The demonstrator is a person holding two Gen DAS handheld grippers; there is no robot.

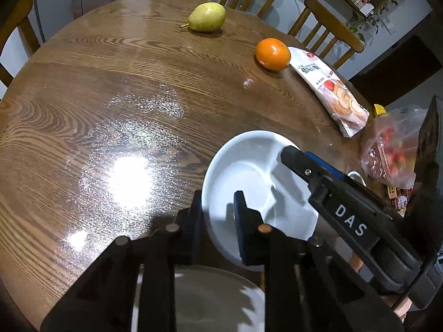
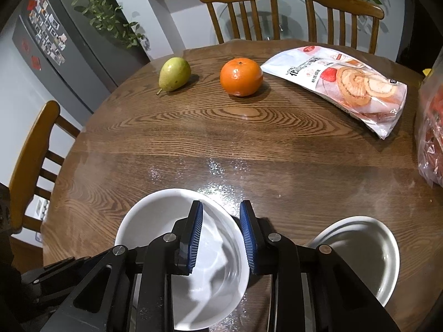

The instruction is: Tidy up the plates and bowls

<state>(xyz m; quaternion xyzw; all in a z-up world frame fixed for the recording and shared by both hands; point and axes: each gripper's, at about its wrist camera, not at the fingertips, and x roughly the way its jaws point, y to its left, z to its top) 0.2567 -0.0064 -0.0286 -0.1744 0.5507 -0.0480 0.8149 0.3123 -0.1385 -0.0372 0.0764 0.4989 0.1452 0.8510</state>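
Note:
A white bowl (image 1: 243,166) sits near the front of the round wooden table (image 1: 110,83). My left gripper (image 1: 218,207) is shut on its near left rim, one blue pad outside the wall and one inside. In the right wrist view my right gripper (image 2: 221,213) straddles the right rim of the same bowl (image 2: 155,221), its left pad inside and its right pad against the outside, shut on it. That right gripper (image 1: 290,153) also reaches in from the right in the left wrist view. A second shallow white dish (image 2: 360,254) lies to the right. A pale plate (image 1: 216,298) lies below the left fingers.
A green pear (image 2: 174,73), an orange (image 2: 241,77) and a packet of roll cakes (image 2: 346,85) lie at the far side. A bag of red items (image 2: 432,138) sits at the right edge. Wooden chairs (image 2: 241,11) ring the table; a fridge (image 2: 55,44) stands back left.

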